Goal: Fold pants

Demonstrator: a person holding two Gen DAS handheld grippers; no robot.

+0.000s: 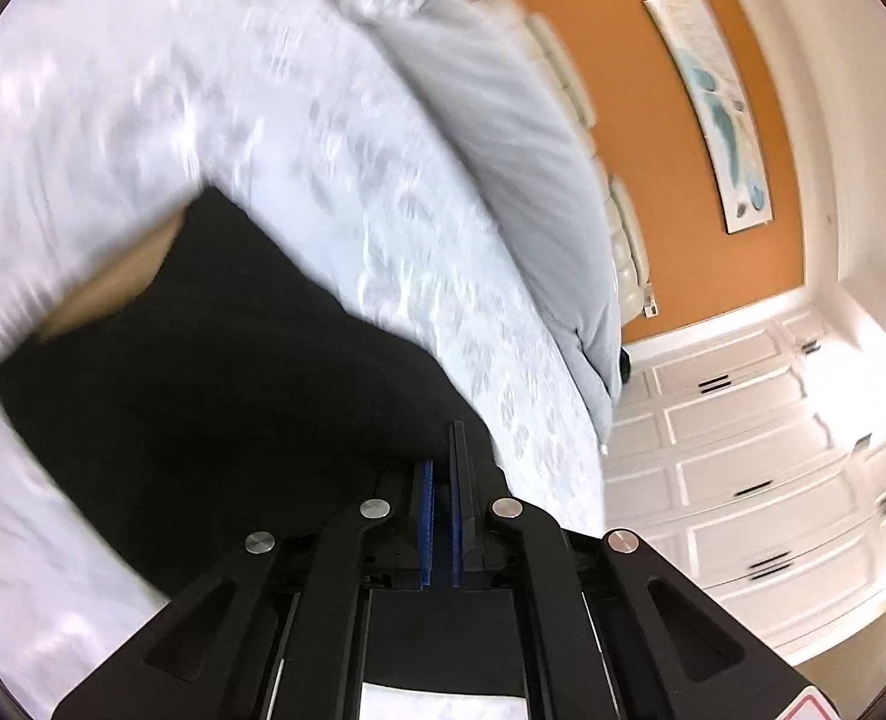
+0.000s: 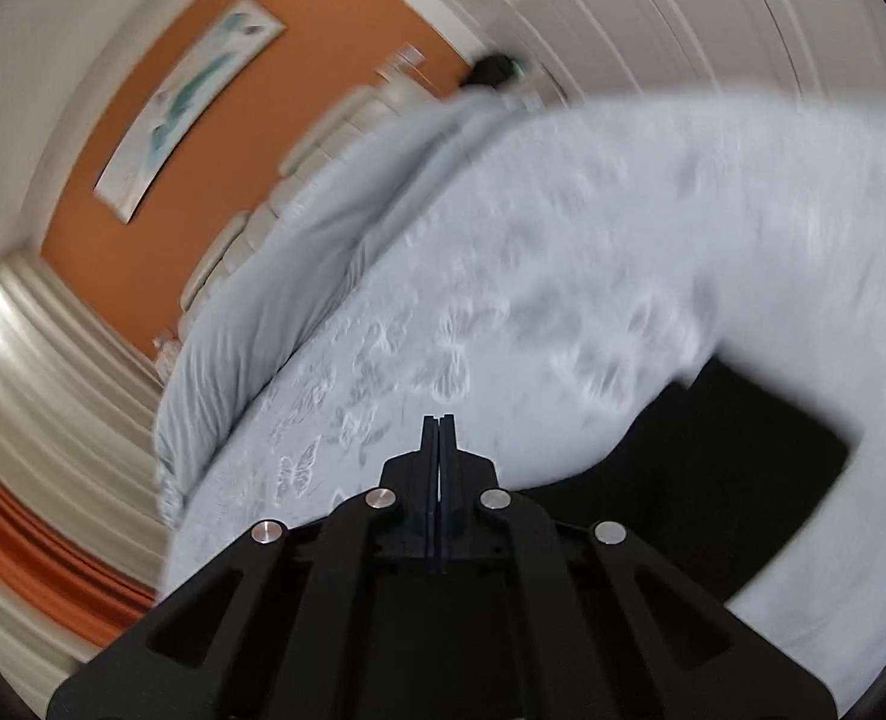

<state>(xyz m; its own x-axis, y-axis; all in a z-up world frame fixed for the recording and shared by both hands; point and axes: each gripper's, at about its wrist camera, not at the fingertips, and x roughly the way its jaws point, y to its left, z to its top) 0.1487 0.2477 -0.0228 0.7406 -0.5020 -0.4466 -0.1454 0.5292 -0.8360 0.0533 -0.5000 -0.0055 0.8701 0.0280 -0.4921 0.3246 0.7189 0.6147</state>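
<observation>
Left wrist view: black pants (image 1: 203,372) lying on the white bed (image 1: 143,90), spread flat in what looks like a folded block, just ahead of the left tongs (image 1: 441,468).
Left tongs: nearly closed, a narrow gap between the blue pads (image 1: 426,516); black cloth right at the tips, but cannot tell whether any fabric is pinched.
Right wrist view: same pants (image 2: 712,480) off to the right side, apart from the right tongs (image 2: 440,438).
Right tongs: fully closed on nothing, tips over bare patterned bedding.
Pants placement: laid on the broad flat bed, probably for room to smooth and crease.
Beige patch (image 1: 113,282): showing at the far edge of the pants, possibly lining; too blurred to say.
Surroundings: grey pillow (image 1: 514,150) near the orange wall (image 1: 652,120), white cupboards (image 1: 742,450) beyond.
Blur: heavy in both views, suggesting fast movement.
Stage, judged: fold likely far along.
</observation>
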